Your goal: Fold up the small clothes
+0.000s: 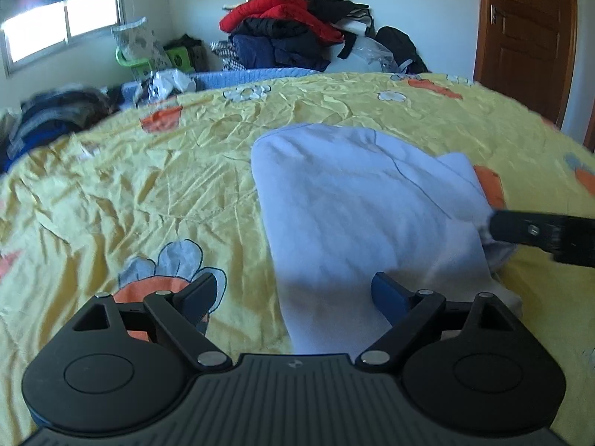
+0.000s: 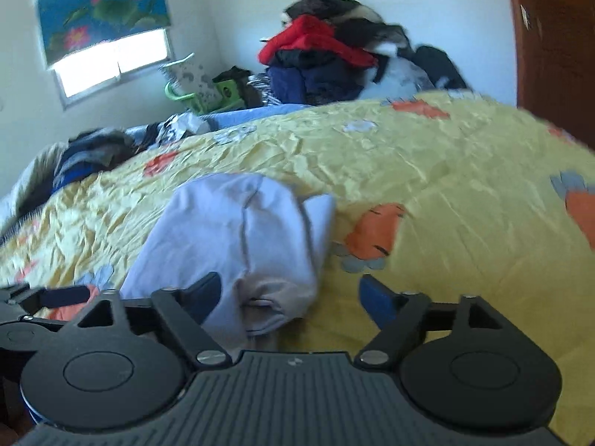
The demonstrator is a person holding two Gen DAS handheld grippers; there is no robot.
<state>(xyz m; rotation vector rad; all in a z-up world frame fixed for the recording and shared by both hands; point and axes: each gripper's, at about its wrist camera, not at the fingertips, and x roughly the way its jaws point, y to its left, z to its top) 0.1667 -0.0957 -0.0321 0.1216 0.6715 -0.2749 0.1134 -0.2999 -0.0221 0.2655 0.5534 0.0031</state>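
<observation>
Both black two-finger grippers stand wide and hold nothing: the left gripper [image 1: 295, 291] over the near edge of the pale lilac soft folded garment [image 1: 357, 200], the right gripper [image 2: 290, 295] at its bunched side, I judge to let the fold rest on the wrinkled yellow flowered bedsheet [image 1: 148, 186]. Only the right wrist view shows the loose grey hem [image 2: 267, 308]; the left one shows the flat top

A clothes heap [image 1: 293, 26] tops the yellow bedspread's [image 1: 148, 186] far edge.
</observation>
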